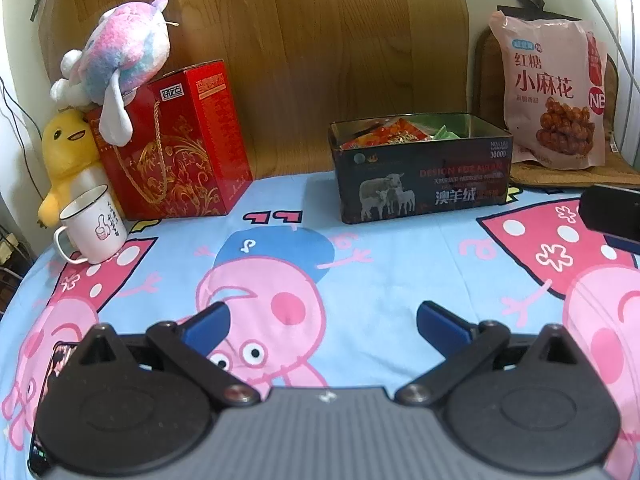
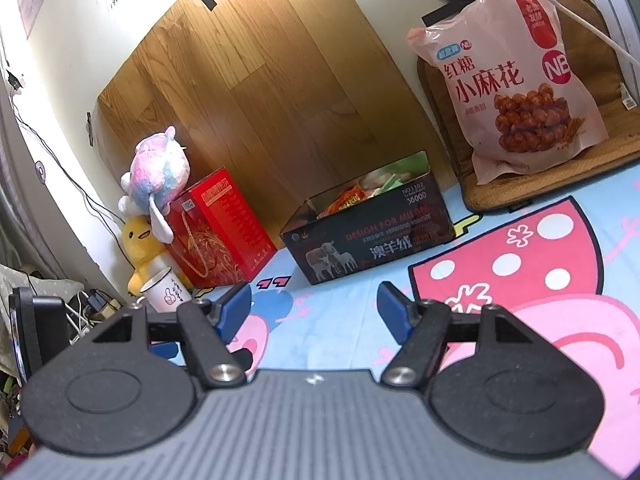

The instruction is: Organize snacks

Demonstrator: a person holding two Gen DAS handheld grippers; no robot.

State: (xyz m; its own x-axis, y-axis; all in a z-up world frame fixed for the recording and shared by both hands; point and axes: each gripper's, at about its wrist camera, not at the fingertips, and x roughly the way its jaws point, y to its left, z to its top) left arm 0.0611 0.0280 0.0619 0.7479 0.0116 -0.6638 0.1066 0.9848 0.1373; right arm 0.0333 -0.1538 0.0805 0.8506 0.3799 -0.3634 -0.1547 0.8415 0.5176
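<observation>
A dark tin box (image 1: pixel 420 184) printed with sheep stands open at the back of the cartoon-print cloth, with several small snack packets (image 1: pixel 384 134) inside; it also shows in the right wrist view (image 2: pixel 372 240). A large pink snack bag (image 1: pixel 554 92) leans upright behind and right of the tin, seen too in the right wrist view (image 2: pixel 516 88). My left gripper (image 1: pixel 323 320) is open and empty, low over the cloth in front of the tin. My right gripper (image 2: pixel 315 304) is open and empty, also short of the tin.
A red gift box (image 1: pixel 176 144) stands at the back left with a pastel plush (image 1: pixel 120 56) on top, a yellow duck plush (image 1: pixel 66 156) and a white mug (image 1: pixel 94 224) beside it. A woven mat (image 1: pixel 576 176) lies under the pink bag. A wood panel backs the scene.
</observation>
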